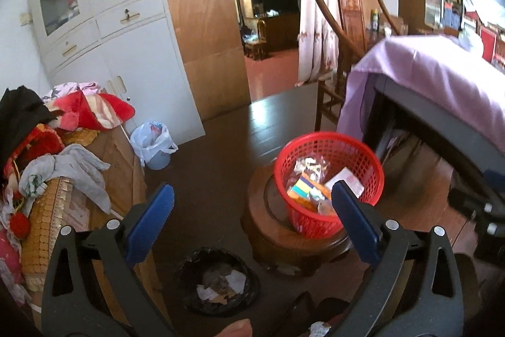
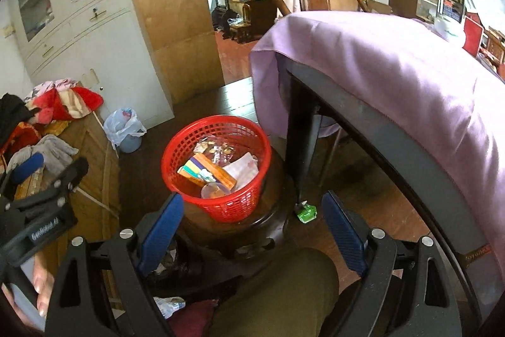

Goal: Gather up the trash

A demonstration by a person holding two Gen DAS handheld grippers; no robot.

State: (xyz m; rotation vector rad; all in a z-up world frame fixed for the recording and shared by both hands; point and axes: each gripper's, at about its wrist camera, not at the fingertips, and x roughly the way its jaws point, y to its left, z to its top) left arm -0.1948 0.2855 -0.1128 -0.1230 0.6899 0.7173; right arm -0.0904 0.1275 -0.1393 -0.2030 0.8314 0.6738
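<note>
A red mesh basket (image 1: 329, 182) (image 2: 217, 166) holding wrappers and boxes stands on a round wooden stool (image 1: 284, 239) (image 2: 240, 226). A black-lined bin (image 1: 217, 281) with crumpled paper sits on the floor left of the stool. A green wrapper (image 2: 305, 212) lies on the floor right of the stool. My left gripper (image 1: 252, 210) is open and empty, above the bin and stool. My right gripper (image 2: 252, 220) is open and empty, above the stool. The left gripper's body shows at the left of the right wrist view (image 2: 38, 204).
A table with a purple cloth (image 1: 442, 78) (image 2: 394, 78) stands at right. A wooden chest (image 1: 104, 166) piled with clothes is at left. A white plastic bag over a blue pail (image 1: 151, 144) stands by the white cabinet (image 1: 110, 21). My leg (image 2: 277, 296) is below.
</note>
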